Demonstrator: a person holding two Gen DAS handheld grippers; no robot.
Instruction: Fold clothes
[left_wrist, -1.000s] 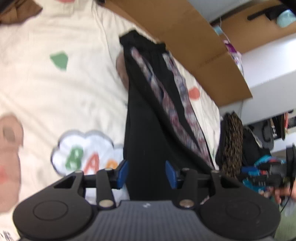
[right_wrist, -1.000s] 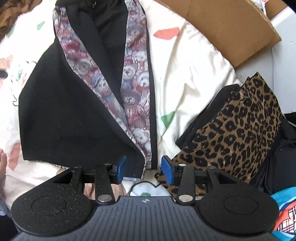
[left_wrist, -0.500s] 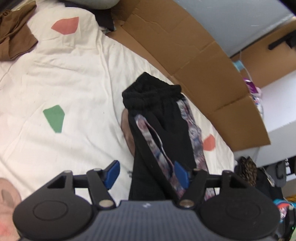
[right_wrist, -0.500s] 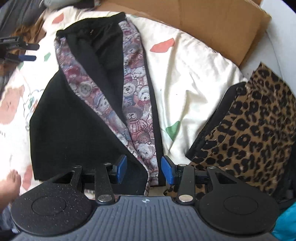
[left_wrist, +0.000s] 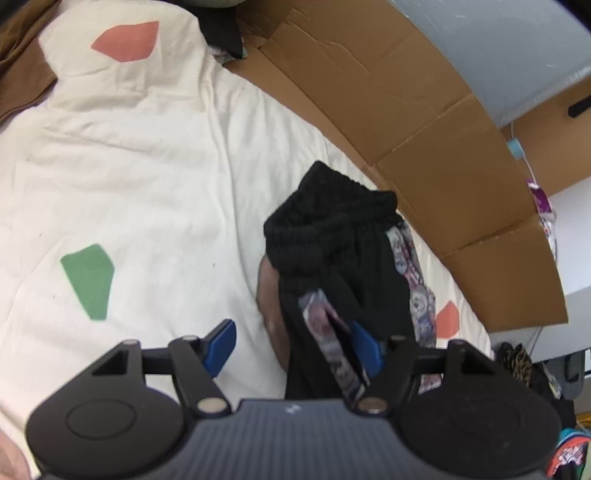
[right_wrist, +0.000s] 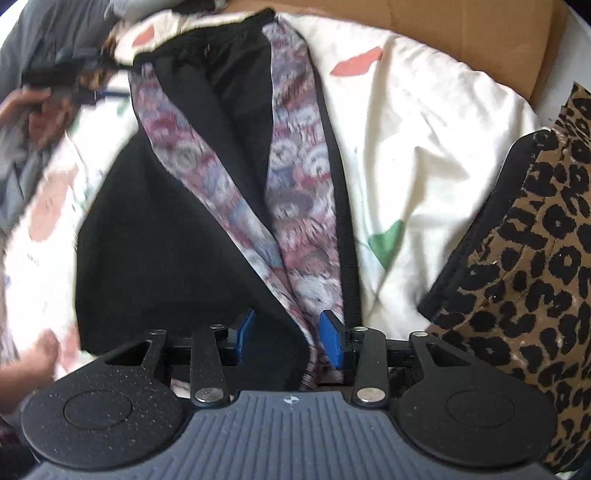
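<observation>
Black trousers (right_wrist: 166, 240) with bear-print side stripes (right_wrist: 299, 192) lie flat on the cream bed sheet (right_wrist: 424, 122). My right gripper (right_wrist: 288, 334) hovers over their near hem; its jaws are closing, with black cloth and the stripe's end below the gap, and the pads are not pressing on it. In the left wrist view the elastic waistband (left_wrist: 332, 218) lies ahead. My left gripper (left_wrist: 295, 345) stands wide open over the trousers' left edge, its right pad (left_wrist: 365, 347) above the striped fold and its left pad over bare sheet (left_wrist: 129, 166).
A leopard-print garment (right_wrist: 524, 273) lies at the right, beside the trousers. Flattened cardboard (left_wrist: 424, 122) lines the far side of the bed. A brown garment (left_wrist: 18, 77) lies at the far left corner. A hand (right_wrist: 26, 107) shows at the upper left of the right wrist view.
My left gripper has travelled along the trousers to the waistband end and its jaws have widened. My right gripper has sunk closer to the hem, its pads slightly nearer each other.
</observation>
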